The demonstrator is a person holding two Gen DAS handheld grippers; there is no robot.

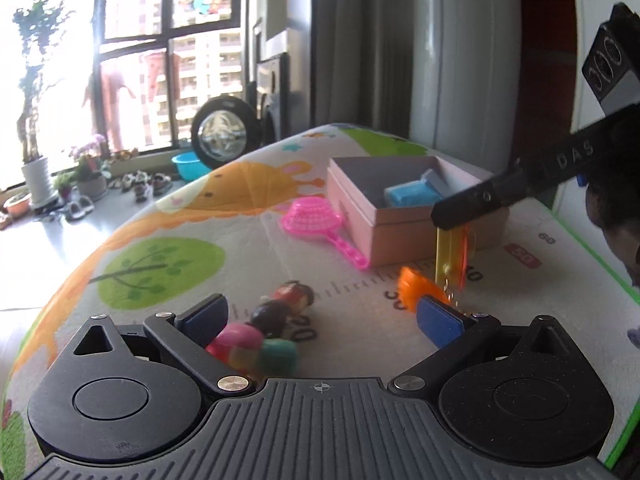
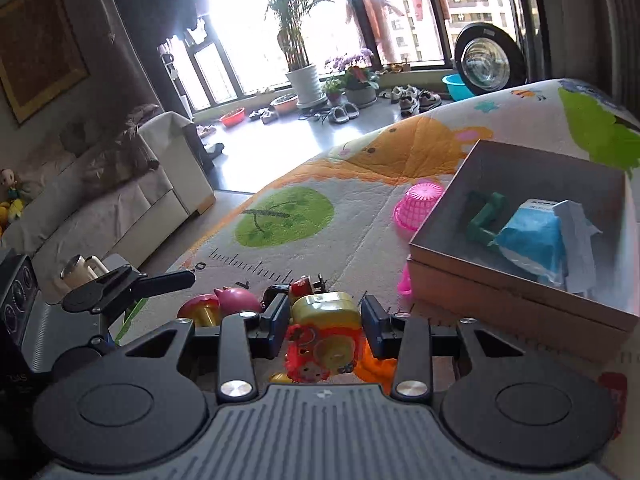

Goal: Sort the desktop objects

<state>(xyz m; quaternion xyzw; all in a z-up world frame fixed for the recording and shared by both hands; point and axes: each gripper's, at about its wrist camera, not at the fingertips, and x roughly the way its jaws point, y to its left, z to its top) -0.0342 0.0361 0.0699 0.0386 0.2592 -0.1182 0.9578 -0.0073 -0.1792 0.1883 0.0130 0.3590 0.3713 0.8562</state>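
In the box (image 2: pixel 520 280) at two o'clock, already a blue pack (image 2: pixel 536 240) and green piece (image 2: pixel 486 216). Right gripper (image 2: pixel 324 320) clenched on a yellow toy (image 2: pixel 324 312); left gripper (image 1: pixel 320 320) released. Still loose: strainer (image 1: pixel 312 216), doll (image 1: pixel 288 304), candies (image 1: pixel 252 346).

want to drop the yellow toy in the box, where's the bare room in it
Free: the box floor along its left and near walls, beside the green piece. Crowded: the right side, under the blue packet. The right gripper holds the yellow toy.
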